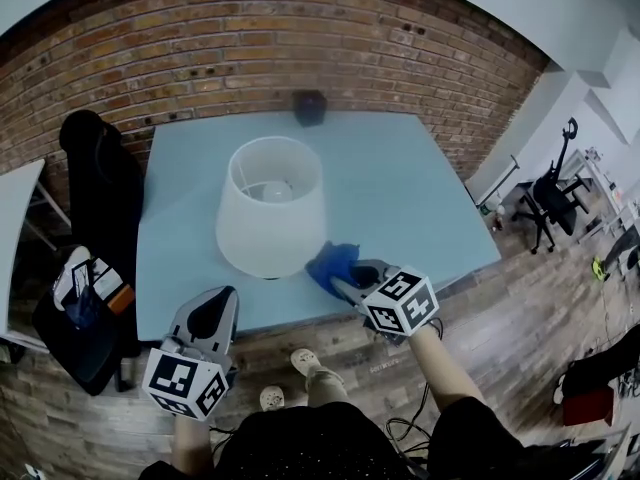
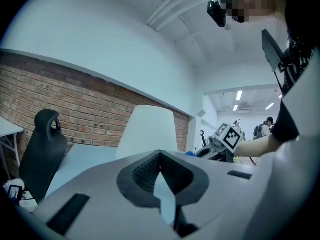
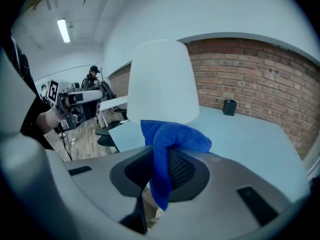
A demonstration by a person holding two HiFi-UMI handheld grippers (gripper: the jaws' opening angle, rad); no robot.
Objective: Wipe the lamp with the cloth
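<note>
A white lamp [image 1: 270,208] with a tapered shade stands upright on the pale blue counter [image 1: 400,188], left of centre and close to the near edge, its open top facing up. The right tongs [image 1: 343,284] are clenched on a blue cloth [image 1: 330,261]. In the right gripper view the cloth is pinched between the two dark pads, with a bunched fold standing up above them and a tail hanging down through the gap. In the head view the cloth sits at the lower right rim of the shade, just beside it, though whether cloth and shade actually touch cannot be told. The left tongs [image 1: 220,303] hang in front of the counter's near edge, below and left of the lamp and apart from it. In the left gripper view their tips meet with nothing gripped between them, and the lamp rises beyond them with the right tongs to its right. A small dark container [image 1: 309,107] stands at the far edge of the counter against the red brick wall [image 1: 250,38], well apart from the lamp. To the left of the counter is a black chair [image 1: 100,168], and a dark bag [image 1: 80,318] holding some items sits on the wooden floor [image 1: 500,298] below it. An office chair [image 1: 548,193] stands well off to the right.
</note>
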